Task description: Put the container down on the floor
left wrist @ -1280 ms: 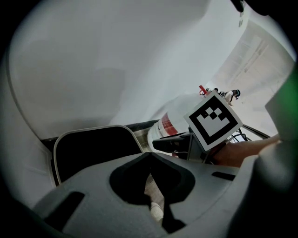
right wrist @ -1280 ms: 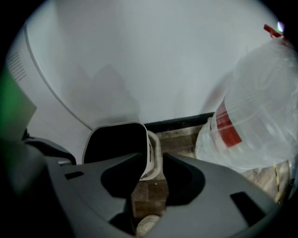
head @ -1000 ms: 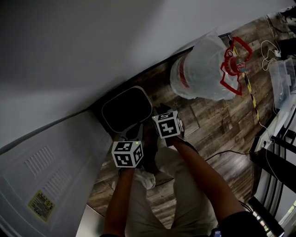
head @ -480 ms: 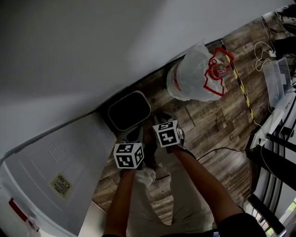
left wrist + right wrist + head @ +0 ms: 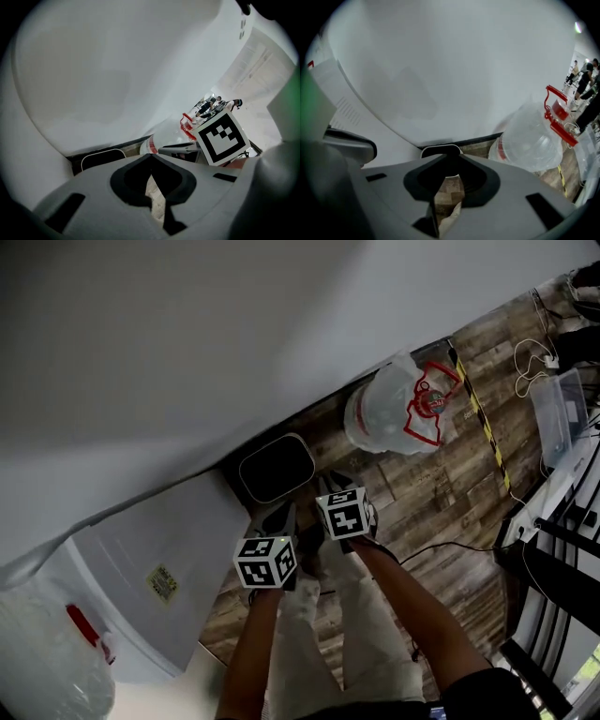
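Observation:
A big clear water jug (image 5: 389,413) with a red handle (image 5: 427,409) rests on the wood floor by the wall, and no gripper touches it. It also shows in the right gripper view, jug (image 5: 529,138), and partly in the left gripper view, jug (image 5: 150,145). A black container with a white rim (image 5: 275,468) stands on the floor against the wall, just beyond both grippers. My left gripper (image 5: 281,517) and right gripper (image 5: 330,484) hover side by side above the floor, both shut and empty. Left gripper (image 5: 150,161); right gripper (image 5: 449,164).
A white appliance (image 5: 159,577) stands at the left by the wall, with a second clear jug (image 5: 47,662) at the lower left corner. Cables (image 5: 450,545), a yellow-black tape line (image 5: 487,432) and a dark rack (image 5: 562,568) lie to the right. My legs are below the grippers.
The view has pulled up and away: the jug and the black container look smaller and farther. The white appliance and a second jug have come into view. Both grippers stay shut.

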Motion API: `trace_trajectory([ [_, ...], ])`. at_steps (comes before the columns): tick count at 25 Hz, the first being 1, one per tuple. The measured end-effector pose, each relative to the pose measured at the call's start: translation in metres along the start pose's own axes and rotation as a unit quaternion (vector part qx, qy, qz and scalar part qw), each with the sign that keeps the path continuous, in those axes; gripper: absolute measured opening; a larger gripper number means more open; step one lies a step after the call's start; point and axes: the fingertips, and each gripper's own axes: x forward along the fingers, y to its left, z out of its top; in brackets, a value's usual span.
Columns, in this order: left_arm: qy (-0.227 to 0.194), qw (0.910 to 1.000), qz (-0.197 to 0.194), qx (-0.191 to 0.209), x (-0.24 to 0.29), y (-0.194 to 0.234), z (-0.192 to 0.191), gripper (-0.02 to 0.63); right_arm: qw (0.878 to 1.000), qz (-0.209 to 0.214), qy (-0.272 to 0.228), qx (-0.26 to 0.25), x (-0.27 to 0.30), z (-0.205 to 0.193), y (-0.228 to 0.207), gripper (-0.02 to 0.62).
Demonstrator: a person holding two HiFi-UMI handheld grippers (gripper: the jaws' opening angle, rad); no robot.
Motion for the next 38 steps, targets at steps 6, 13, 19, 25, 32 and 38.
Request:
trace_trajectory([
  [6,-0.001,1.0000,-0.003,0.005,-0.030,-0.021,0.021,0.017,1.000,0.012,-0.017,0.001,-0.035,0.022,0.017,0.080],
  [13,-0.022,0.9995,0.013,0.017,-0.073,-0.038,0.058,0.017,0.999,0.027,-0.015,0.040,-0.085,0.030,0.033,0.066],
  [19,-0.044,0.9970,0.025,0.058,-0.101,-0.059,0.092,0.017,0.997,0.034,-0.043,0.047,-0.125,0.068,0.037,0.056],
  [25,-0.089,0.9945,0.001,0.054,-0.144,-0.084,0.135,0.017,0.995,0.041,-0.070,0.049,-0.172,0.092,0.055,0.043],
  [32,-0.115,0.9917,-0.006,0.058,-0.188,-0.100,0.152,0.017,0.994,0.052,-0.096,0.029,-0.221,0.111,0.087,0.040],
  [38,-0.137,0.9890,-0.009,0.055,-0.231,-0.114,0.161,0.017,0.990,0.063,-0.124,0.006,-0.264,0.127,0.118,0.040],
])
